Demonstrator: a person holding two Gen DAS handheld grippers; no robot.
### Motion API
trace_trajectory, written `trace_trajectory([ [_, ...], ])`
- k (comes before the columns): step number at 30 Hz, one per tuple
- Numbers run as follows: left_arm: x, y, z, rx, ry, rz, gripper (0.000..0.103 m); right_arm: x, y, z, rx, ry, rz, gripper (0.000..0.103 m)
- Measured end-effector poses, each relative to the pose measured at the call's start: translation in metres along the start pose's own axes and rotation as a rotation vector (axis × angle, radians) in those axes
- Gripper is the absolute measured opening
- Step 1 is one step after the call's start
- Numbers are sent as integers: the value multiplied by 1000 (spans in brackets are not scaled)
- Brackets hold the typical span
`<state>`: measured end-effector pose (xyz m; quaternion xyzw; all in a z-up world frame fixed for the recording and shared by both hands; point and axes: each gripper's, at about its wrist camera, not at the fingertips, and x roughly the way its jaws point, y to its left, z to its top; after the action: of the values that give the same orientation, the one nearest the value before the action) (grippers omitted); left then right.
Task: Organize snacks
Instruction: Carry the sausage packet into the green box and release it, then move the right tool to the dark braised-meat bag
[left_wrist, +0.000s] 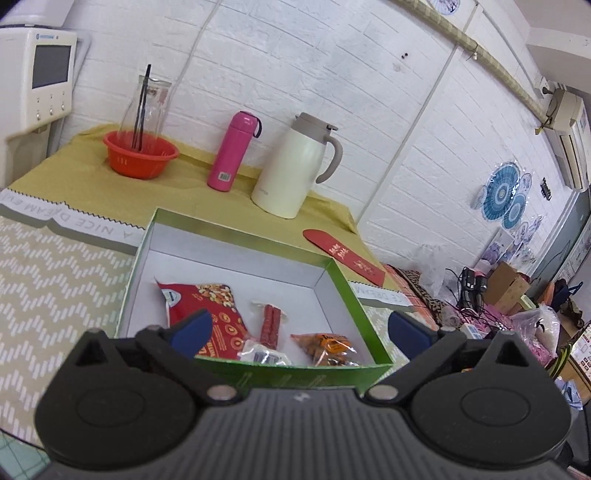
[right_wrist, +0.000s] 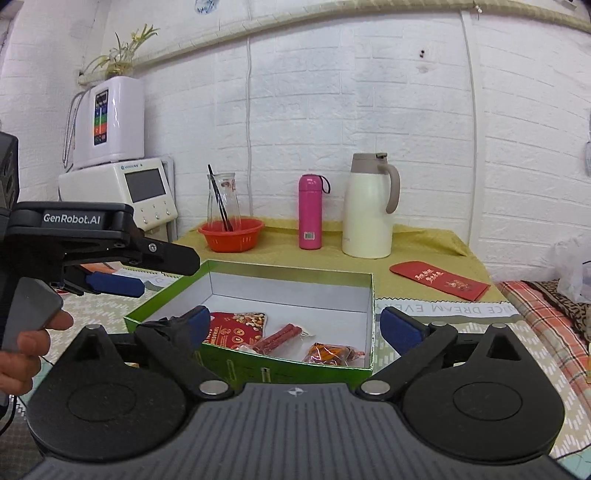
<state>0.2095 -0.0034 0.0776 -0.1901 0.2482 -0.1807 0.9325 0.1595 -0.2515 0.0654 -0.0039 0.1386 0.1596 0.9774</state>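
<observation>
Sitting in the open green box (right_wrist: 255, 363) are 3 snacks: a red nut packet (right_wrist: 236, 328) at the left, a vacuum-packed pair of red sausage sticks (right_wrist: 280, 336) in the middle, and an orange wrapped snack (right_wrist: 330, 353) toward the right corner. The box is resting on a zigzag-patterned mat (left_wrist: 55, 266), just in front of a yellow cloth (right_wrist: 332, 254).

Both tongs are hanging wide apart with nothing between the blue pads. The right gripper (right_wrist: 295, 326) is hovering over the near wall of the box. The left gripper (left_wrist: 301, 326) is doing the same from the left side, and a person's hand (right_wrist: 26, 350) is wrapping its handle.

Standing behind on the cloth are an orange basket (right_wrist: 232, 233) with a glass carafe (right_wrist: 221, 199), a pink bottle (right_wrist: 309, 212), a cream thermal jug (right_wrist: 369, 210) and a red envelope (right_wrist: 439, 280).
</observation>
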Motion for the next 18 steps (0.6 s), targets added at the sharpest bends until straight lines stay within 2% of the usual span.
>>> trace_trajectory([
  [5,-39,-4,-26,13,-5,9,100,-43,3,-15,52,-49,16,103],
  [8,-55,-4,-49,34,-3,17,100,-57,4,-30,91,-40,1,103],
  [12,-67,1,-79,15,29,22,100,-63,8,-57,139,22,-15,103],
  [18,-65,7,-122,7,148,-41,100,-63,7,-92,172,154,34,103],
])
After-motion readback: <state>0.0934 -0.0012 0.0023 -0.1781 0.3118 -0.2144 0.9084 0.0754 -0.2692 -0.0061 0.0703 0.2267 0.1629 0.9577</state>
